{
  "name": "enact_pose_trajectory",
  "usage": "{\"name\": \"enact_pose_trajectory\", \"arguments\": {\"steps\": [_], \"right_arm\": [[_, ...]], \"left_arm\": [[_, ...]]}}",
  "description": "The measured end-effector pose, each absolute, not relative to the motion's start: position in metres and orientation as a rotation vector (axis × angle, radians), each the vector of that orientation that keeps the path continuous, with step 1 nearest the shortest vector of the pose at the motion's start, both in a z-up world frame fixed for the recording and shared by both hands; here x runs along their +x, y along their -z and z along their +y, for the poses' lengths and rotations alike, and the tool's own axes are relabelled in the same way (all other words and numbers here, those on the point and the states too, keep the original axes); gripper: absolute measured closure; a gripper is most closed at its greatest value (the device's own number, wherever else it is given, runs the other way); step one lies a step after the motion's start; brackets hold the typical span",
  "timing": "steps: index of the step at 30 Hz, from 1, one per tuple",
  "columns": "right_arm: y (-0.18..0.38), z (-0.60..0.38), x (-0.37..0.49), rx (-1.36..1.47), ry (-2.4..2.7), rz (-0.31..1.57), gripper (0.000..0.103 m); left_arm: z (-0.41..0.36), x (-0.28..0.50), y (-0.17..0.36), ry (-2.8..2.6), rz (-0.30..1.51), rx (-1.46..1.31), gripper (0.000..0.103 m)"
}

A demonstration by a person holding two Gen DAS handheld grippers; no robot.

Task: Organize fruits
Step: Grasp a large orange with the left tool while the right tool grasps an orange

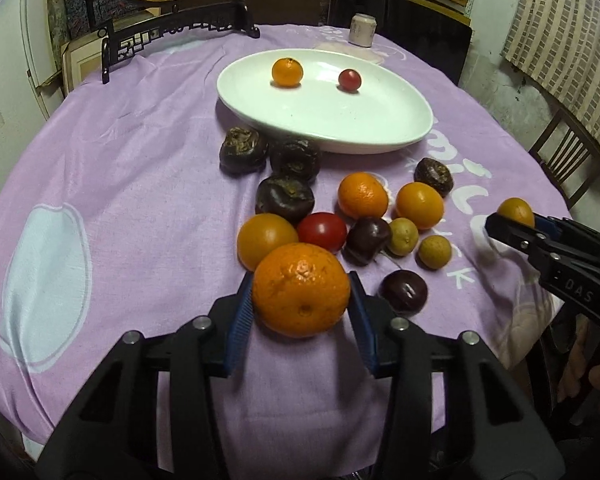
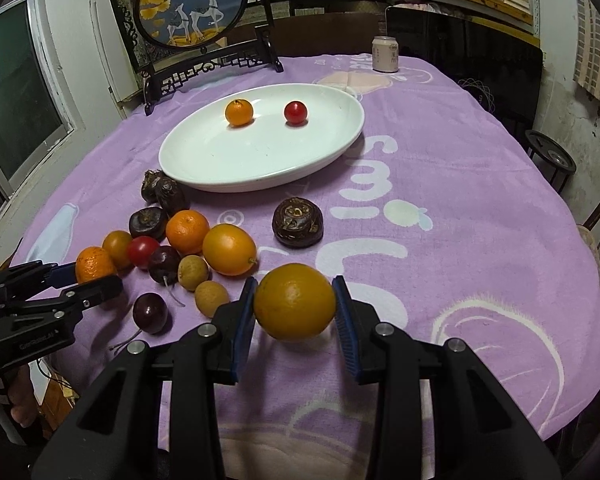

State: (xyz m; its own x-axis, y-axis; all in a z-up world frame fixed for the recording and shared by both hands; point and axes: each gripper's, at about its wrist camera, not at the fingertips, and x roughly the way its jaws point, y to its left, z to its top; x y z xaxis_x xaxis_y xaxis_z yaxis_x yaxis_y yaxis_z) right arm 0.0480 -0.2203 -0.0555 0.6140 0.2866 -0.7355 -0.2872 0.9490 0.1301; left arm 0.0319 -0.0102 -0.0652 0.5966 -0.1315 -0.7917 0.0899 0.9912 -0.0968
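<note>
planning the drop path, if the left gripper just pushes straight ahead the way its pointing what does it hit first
Probably the smooth orange fruit and red tomato, right beyond the mandarin held in the left gripper. Depth is hard to judge; carried high enough, it could pass over them.

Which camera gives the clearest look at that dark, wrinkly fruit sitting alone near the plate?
The right wrist view: the lone dark fruit sits near mid-frame, unobstructed, its ridged top plain. In the left wrist view the same fruit lies farther right, smaller and partly hidden behind an orange fruit.
</note>
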Motion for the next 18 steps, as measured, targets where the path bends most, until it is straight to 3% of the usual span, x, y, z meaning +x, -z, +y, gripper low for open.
{"name": "enact_pose_trajectory", "arguments": {"steps": [18], "right_arm": [[0.027, -0.194, 0.081, -0.036, -0.405, 0.814, 0.065]], "left_arm": [[0.006, 0.052, 0.035, 0.152, 0.877, -0.065, 0.058]]}}
